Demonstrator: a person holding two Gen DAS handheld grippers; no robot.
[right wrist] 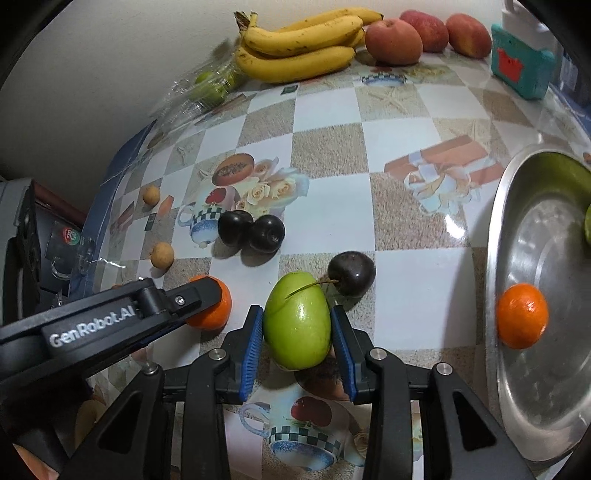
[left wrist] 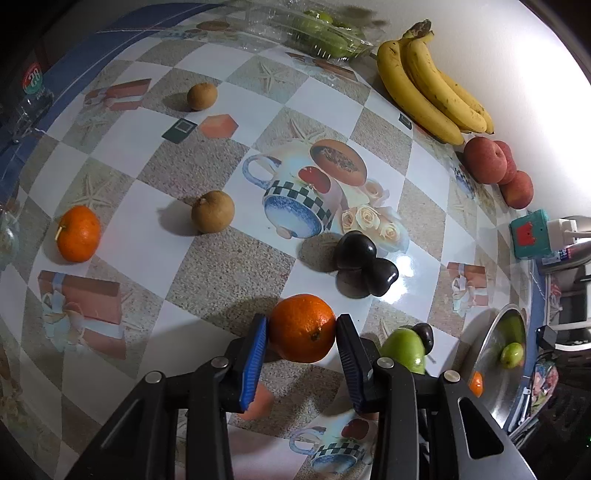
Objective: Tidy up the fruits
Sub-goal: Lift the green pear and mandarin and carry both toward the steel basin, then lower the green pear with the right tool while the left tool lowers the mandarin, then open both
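My left gripper (left wrist: 302,325) is shut on an orange mandarin (left wrist: 301,328), with both blue pads pressed to its sides just above the table. My right gripper (right wrist: 297,314) is shut on a green fruit (right wrist: 297,321), upright between its pads. Right behind that fruit lies a dark plum (right wrist: 351,273). The right wrist view also shows the left gripper's finger (right wrist: 195,295) over its mandarin (right wrist: 216,310). A steel plate (right wrist: 517,221) on the right holds another mandarin (right wrist: 521,316) and a green fruit (right wrist: 587,225) at the frame edge.
Two dark plums (left wrist: 364,264) lie mid-table. Two brown longans (left wrist: 213,211) and a loose mandarin (left wrist: 78,233) sit to the left. Bananas (left wrist: 432,88), red apples (left wrist: 484,160) and a clear box of green fruit (left wrist: 325,33) line the wall. A teal box (left wrist: 530,234) stands at the right edge.
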